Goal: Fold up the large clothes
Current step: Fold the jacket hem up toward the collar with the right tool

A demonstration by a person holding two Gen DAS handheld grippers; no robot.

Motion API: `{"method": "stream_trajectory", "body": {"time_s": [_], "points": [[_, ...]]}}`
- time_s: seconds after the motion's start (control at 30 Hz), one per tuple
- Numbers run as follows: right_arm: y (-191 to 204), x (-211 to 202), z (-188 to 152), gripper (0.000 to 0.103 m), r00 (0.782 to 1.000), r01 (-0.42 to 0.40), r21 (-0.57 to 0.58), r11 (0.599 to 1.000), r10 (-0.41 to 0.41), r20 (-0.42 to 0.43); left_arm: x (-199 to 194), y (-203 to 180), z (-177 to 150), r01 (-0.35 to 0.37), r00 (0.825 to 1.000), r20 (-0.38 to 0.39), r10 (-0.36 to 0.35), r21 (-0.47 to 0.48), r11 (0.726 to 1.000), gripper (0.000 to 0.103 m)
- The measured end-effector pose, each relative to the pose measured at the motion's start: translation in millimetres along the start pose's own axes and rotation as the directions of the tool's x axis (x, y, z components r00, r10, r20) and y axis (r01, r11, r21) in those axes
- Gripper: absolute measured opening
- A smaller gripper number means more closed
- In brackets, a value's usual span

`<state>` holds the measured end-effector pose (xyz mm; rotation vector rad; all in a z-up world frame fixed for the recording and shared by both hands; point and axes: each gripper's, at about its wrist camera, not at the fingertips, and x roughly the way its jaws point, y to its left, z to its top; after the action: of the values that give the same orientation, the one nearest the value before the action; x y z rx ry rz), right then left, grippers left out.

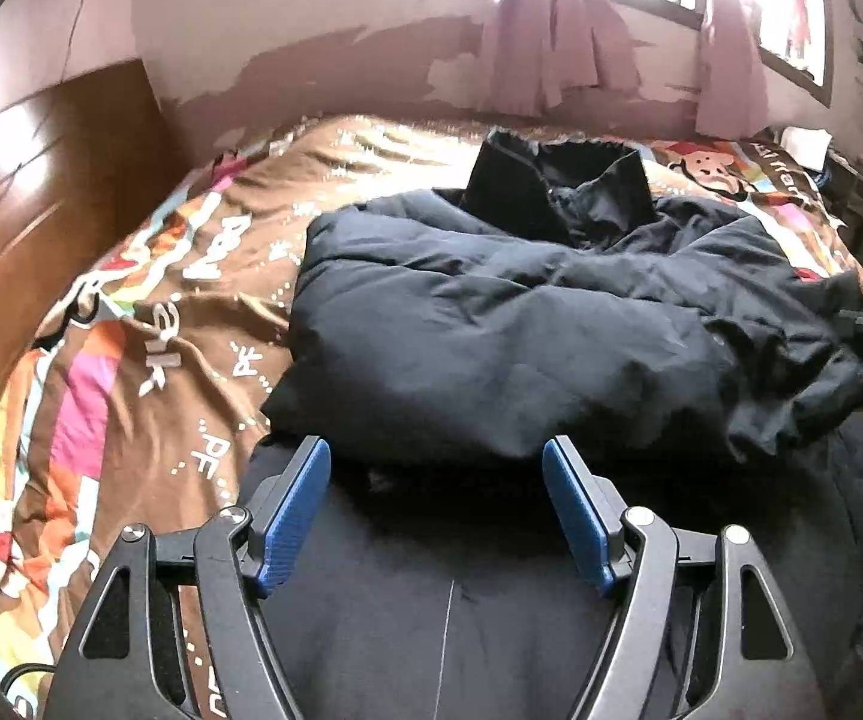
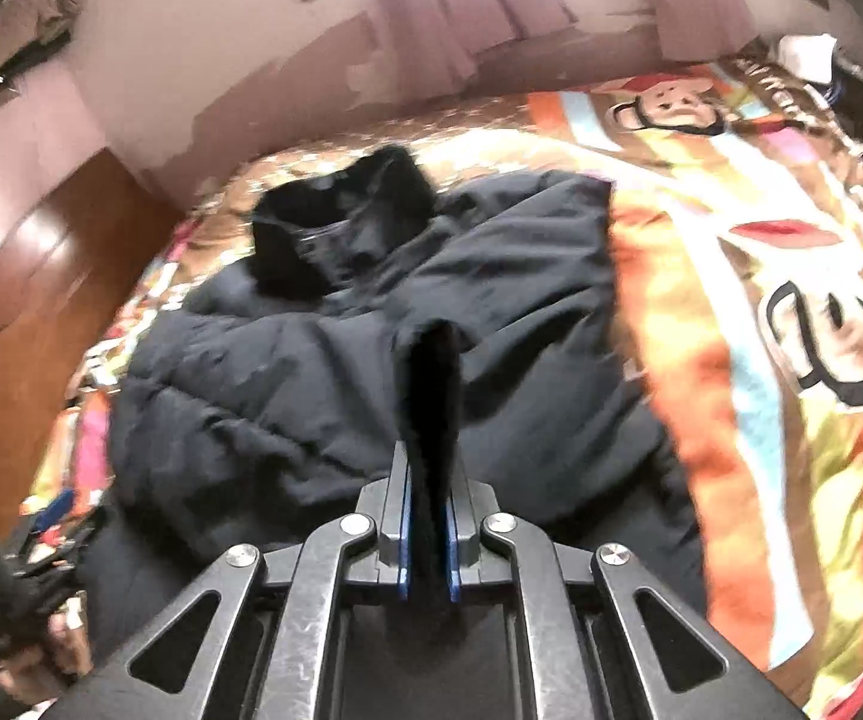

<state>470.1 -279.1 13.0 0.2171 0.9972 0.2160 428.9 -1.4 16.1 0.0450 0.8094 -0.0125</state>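
Observation:
A dark padded jacket (image 1: pixel 491 324) lies spread on the bed, its stand-up collar (image 1: pixel 557 192) at the far end. My left gripper (image 1: pixel 437 447) hovers over the jacket's near hem, jaws open, nothing between the blue pads (image 1: pixel 293 516). A sleeve is bunched at the jacket's right side (image 1: pixel 803 384). In the right wrist view the jacket (image 2: pixel 287 396) fills the middle, collar (image 2: pixel 341 222) at the far end. My right gripper (image 2: pixel 431 462) is shut on a fold of the jacket's black fabric (image 2: pixel 431 372), which sticks up past the fingertips.
A brown bedspread with bright cartoon prints (image 1: pixel 149 360) covers the bed (image 2: pixel 761 360). Wooden furniture (image 1: pixel 41 198) stands at the left. A pink curtain (image 1: pixel 551 42) hangs at the bright window on the far wall. A hand (image 2: pixel 53 642) shows blurred at the lower left.

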Motion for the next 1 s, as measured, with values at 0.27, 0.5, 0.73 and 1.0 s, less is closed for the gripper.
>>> {"method": "stream_trajectory", "body": {"time_s": [0.27,0.5,0.73,1.0], "points": [[-23,36,0,0.016,0.996,0.077,0.01,0.997,-0.076,-0.037,24,-15,29,0.113,0.994,0.0,-0.113,0.031,0.993,0.068],[13,24,13,0.053,0.977,0.202,-0.156,0.967,-0.188,0.102,47,-49,42,0.169,0.986,-0.015,-0.169,0.134,0.976,0.068],[38,62,-6,0.054,0.993,0.114,-0.355,0.928,-0.12,0.005,83,-65,26,0.046,0.997,-0.077,-0.029,0.23,0.972,0.078],[17,100,-18,0.054,0.991,0.087,-0.337,0.937,-0.116,-0.065,98,-62,15,0.068,0.995,-0.086,-0.05,0.225,0.972,0.079]]}}
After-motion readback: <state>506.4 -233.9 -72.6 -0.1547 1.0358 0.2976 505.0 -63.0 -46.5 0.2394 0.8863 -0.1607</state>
